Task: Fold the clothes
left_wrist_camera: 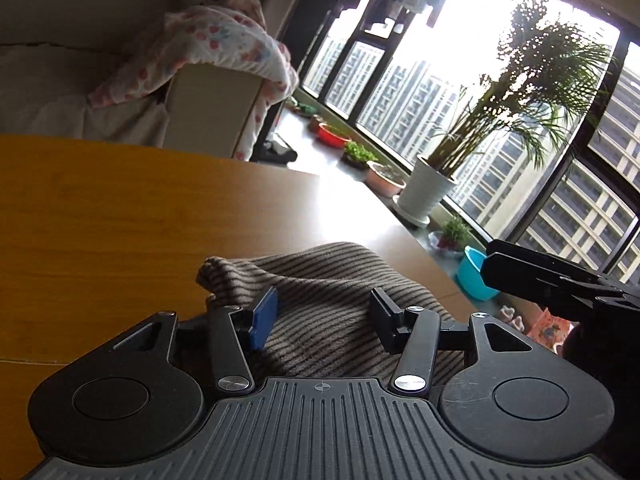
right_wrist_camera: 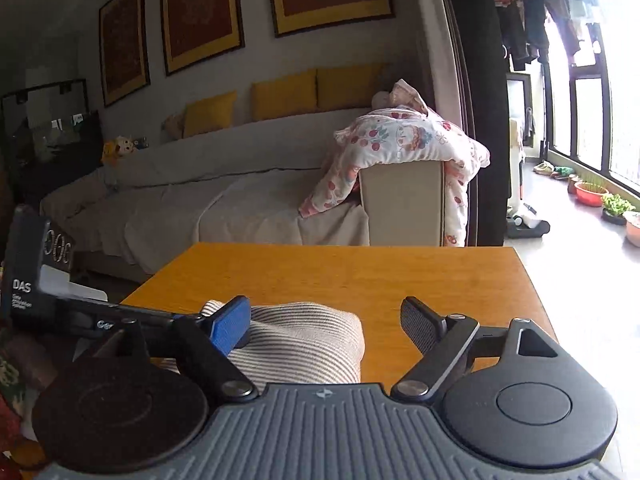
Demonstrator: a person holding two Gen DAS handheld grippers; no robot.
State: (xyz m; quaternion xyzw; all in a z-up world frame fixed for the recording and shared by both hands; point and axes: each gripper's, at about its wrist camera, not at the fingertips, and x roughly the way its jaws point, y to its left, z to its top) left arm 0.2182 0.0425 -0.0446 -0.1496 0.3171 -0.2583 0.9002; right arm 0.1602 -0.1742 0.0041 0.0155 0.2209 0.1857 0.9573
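Brown-and-beige striped knit garment (left_wrist_camera: 320, 296) lies bunched on the orange wooden table (left_wrist_camera: 120, 220), near its edge. Left gripper (left_wrist_camera: 324, 318) spread over it — pinching nothing. Right gripper (right_wrist_camera: 326, 326) wide too — one pad against the cloth.

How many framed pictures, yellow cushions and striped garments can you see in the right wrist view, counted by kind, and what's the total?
Framed pictures on the wall: 3, the middle one here
Yellow cushions along the sofa back: 3, one here
Striped garment on the wooden table: 1
Total: 7
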